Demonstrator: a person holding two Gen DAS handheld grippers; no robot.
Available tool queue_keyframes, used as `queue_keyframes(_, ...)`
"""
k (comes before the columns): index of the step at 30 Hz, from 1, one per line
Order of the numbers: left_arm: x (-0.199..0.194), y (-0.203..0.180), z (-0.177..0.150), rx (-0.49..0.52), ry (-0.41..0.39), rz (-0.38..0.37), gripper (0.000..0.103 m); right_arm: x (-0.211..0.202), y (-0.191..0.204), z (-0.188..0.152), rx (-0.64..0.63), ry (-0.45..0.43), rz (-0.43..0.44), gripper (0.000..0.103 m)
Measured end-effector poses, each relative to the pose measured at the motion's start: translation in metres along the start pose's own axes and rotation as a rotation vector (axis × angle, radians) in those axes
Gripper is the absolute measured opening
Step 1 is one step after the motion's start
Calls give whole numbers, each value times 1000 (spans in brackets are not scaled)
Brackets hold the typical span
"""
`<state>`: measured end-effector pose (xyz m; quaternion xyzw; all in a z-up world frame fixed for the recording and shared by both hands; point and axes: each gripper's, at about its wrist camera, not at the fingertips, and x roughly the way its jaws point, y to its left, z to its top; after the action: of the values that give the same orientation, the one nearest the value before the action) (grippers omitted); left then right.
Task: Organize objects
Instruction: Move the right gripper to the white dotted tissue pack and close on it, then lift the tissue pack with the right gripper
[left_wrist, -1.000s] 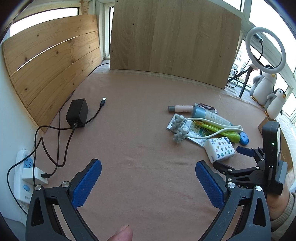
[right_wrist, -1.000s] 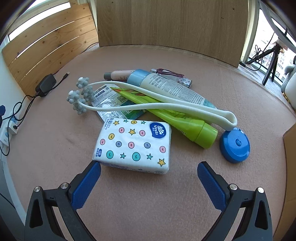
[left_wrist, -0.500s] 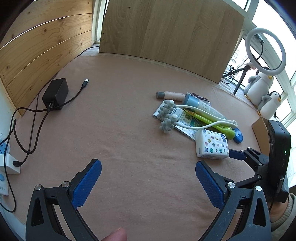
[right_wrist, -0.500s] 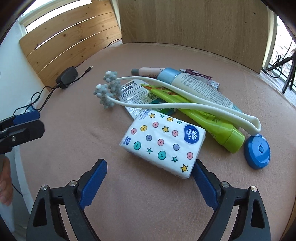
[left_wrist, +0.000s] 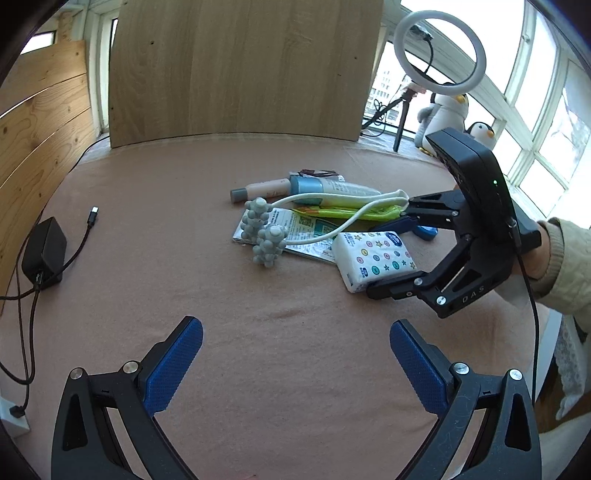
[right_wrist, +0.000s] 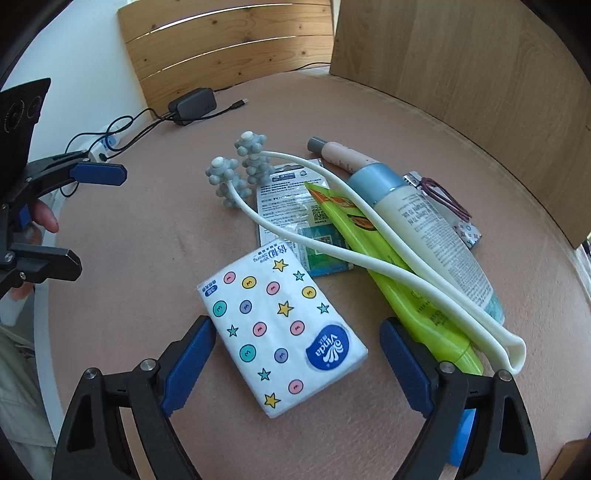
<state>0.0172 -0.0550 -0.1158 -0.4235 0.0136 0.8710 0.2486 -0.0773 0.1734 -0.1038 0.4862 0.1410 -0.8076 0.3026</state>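
A white tissue pack (right_wrist: 282, 332) with coloured dots and stars lies on the brown cloth, between the open jaws of my right gripper (right_wrist: 297, 354); whether the pads touch it I cannot tell. It also shows in the left wrist view (left_wrist: 373, 258). Behind it lie a white massager with grey knobbed heads (right_wrist: 240, 173), a green tube (right_wrist: 399, 280), a white bottle with blue cap (right_wrist: 424, 218), a pink tube (right_wrist: 343, 155) and flat packets (right_wrist: 291, 206). My left gripper (left_wrist: 295, 358) is open and empty, over bare cloth in front of the pile.
A black power adapter (left_wrist: 42, 251) with cables lies at the left, a power strip (right_wrist: 105, 144) beyond it. Wooden boards stand at the back and left. A blue round lid (left_wrist: 426, 232) lies by the pile. A ring light (left_wrist: 437, 46) and penguin toys (left_wrist: 443, 114) stand by the window.
My right gripper has moved in and down so its jaws flank the tissue pack. My left gripper has turned right toward the pile.
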Motion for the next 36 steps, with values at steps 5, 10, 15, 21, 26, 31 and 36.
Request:
queue_keyframes(5,10,-21,2,191,14,-76,100,-7,15,-7,-74,38,52,50)
queue_keyframes(10,21,-62,-4,334,61,-198,92,-26,42,-43,-82,59,94,48)
queue_keyframes(15,28,-110,-23,455,104,-329,92,-53,70,-94,-116,76,127,50)
queue_keyframes(21,28,-138,-40,578,127,-405,87,-98,55,-136,16,24,49,57)
queue_keyframes(26,34,-135,-35,581,125,-412,87,-160,10,-164,227,-107,-104,60)
queue_keyframes(31,42,-146,-36,629,148,-435,87,-161,-44,-195,446,-97,-186,61)
queue_keyframes(36,36,-151,-39,642,125,-445,86,-153,-52,-172,387,-131,-146,61)
